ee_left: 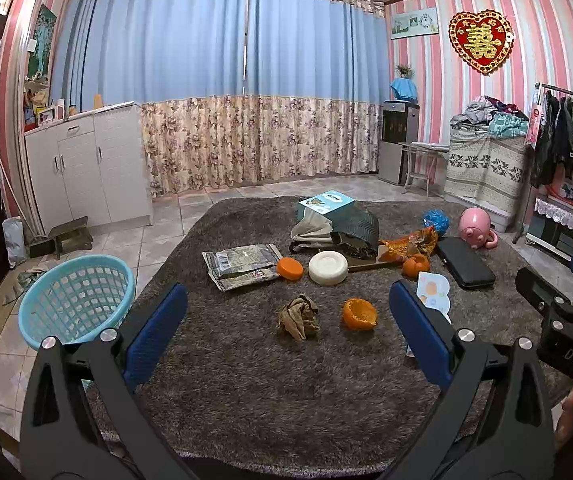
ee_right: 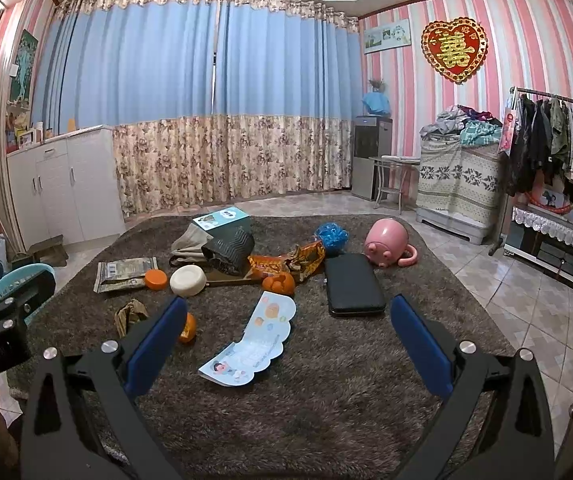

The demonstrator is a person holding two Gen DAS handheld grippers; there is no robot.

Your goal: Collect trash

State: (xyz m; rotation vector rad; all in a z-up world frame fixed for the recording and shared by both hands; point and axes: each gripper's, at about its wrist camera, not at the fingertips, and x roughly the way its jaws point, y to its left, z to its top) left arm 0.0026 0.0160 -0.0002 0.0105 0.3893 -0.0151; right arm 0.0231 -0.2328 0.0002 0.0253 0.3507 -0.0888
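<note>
On the brown shag rug point(ee_left: 246, 380) lie a crumpled brown paper point(ee_left: 298, 317), an orange peel half point(ee_left: 359, 314), a grey snack wrapper point(ee_left: 240, 265), an orange crinkled bag point(ee_left: 410, 243) and a light paper card point(ee_right: 252, 344). A light-blue mesh basket point(ee_left: 74, 300) stands on the floor left of the rug. My left gripper point(ee_left: 286, 328) is open and empty, above the rug just short of the paper and the peel. My right gripper point(ee_right: 286, 336) is open and empty over the card.
Also on the rug: a white round tin point(ee_left: 327, 267), an orange lid point(ee_left: 290, 269), a black case point(ee_right: 352, 290), a pink pig pot point(ee_right: 386, 242), a blue ball point(ee_right: 331, 235), a tissue box point(ee_left: 326, 204) and a dark cloth point(ee_left: 354, 236). A white cabinet point(ee_left: 86, 168) stands at the left.
</note>
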